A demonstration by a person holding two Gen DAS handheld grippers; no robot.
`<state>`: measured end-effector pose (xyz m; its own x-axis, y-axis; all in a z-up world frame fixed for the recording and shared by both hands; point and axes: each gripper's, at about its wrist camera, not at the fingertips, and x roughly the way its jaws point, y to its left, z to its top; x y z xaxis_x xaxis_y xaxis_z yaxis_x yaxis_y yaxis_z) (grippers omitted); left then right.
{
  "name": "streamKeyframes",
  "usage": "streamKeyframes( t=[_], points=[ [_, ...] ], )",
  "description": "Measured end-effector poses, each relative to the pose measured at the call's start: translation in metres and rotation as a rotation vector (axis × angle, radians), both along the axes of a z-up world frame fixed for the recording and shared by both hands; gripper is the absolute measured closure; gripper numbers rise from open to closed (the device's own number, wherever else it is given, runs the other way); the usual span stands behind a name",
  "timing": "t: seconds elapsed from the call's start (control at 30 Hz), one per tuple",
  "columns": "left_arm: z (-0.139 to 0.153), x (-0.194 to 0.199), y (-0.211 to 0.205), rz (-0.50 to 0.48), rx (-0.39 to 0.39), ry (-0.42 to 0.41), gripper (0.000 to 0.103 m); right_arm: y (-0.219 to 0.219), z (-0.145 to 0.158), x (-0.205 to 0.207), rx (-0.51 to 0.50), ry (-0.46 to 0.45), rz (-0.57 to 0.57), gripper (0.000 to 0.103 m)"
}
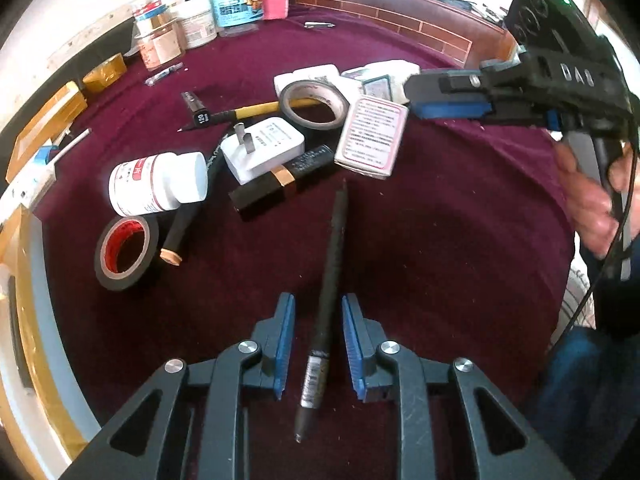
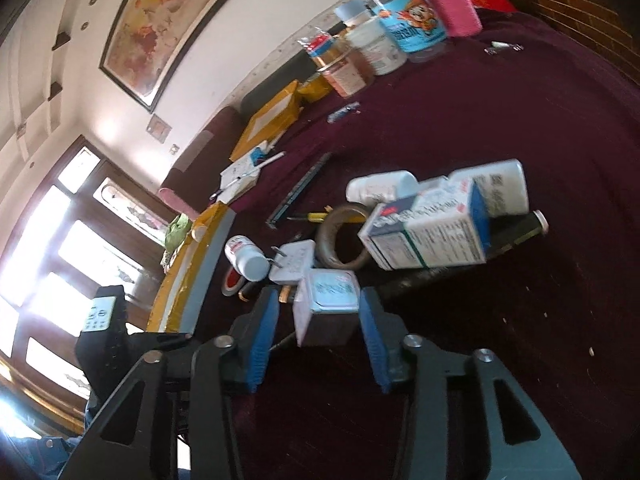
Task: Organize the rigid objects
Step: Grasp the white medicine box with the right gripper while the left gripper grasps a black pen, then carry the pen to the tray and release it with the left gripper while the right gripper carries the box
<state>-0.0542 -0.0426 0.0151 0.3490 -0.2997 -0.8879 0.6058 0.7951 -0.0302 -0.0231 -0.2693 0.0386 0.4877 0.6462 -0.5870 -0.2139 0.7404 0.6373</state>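
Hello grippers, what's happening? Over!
Left gripper open around long black pen on maroon cloth. Right gripper open around small white box. Clutter pile just ahead.

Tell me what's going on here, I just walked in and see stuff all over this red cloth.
A person is sorting clutter with two tools. The left hand-held gripper is open, its fingers on either side of a dark pen lying on the cloth, not yet clamped. The right hand-held gripper is also open, lined up with a small pink-edged box at the near edge of the pile.
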Motion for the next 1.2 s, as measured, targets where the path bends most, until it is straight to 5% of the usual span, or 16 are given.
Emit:
streamKeyframes(
  t=[0.1, 0.17, 0.3, 0.4, 0.47, 0.57, 0.93, 1.2],
  points=[
    [0.001, 0.002, -0.005, 0.003, -0.010, 0.005, 0.069, 0.005, -0.003, 0.002, -0.009, 0.009, 0.009, 0.061],
    [0.000, 0.002, -0.011, -0.006, -0.015, -0.001, 0.051, 0.009, -0.005, 0.003, -0.014, 0.014, 0.017, 0.061],
    [-0.002, -0.003, -0.021, -0.017, 0.003, -0.048, 0.046, 0.017, -0.010, 0.007, -0.067, 0.023, 0.001, 0.058],
    [-0.001, -0.005, -0.018, 0.004, -0.012, -0.059, 0.066, 0.022, -0.018, 0.011, -0.085, 0.042, 0.000, 0.058],
    [0.000, -0.007, -0.013, 0.024, -0.020, -0.057, 0.088, 0.026, -0.019, 0.010, -0.086, 0.030, 0.004, 0.058],
    [0.002, -0.015, 0.003, 0.061, -0.044, -0.037, 0.094, 0.034, -0.013, 0.007, -0.122, -0.004, 0.037, 0.067],
    [-0.001, -0.018, 0.036, 0.138, -0.043, -0.045, 0.094, 0.064, 0.026, -0.033, -0.470, -0.198, 0.227, 0.071],
    [-0.002, -0.014, 0.034, 0.140, -0.039, -0.069, 0.093, 0.092, 0.000, -0.032, -0.543, -0.165, 0.284, 0.070]
  ],
)
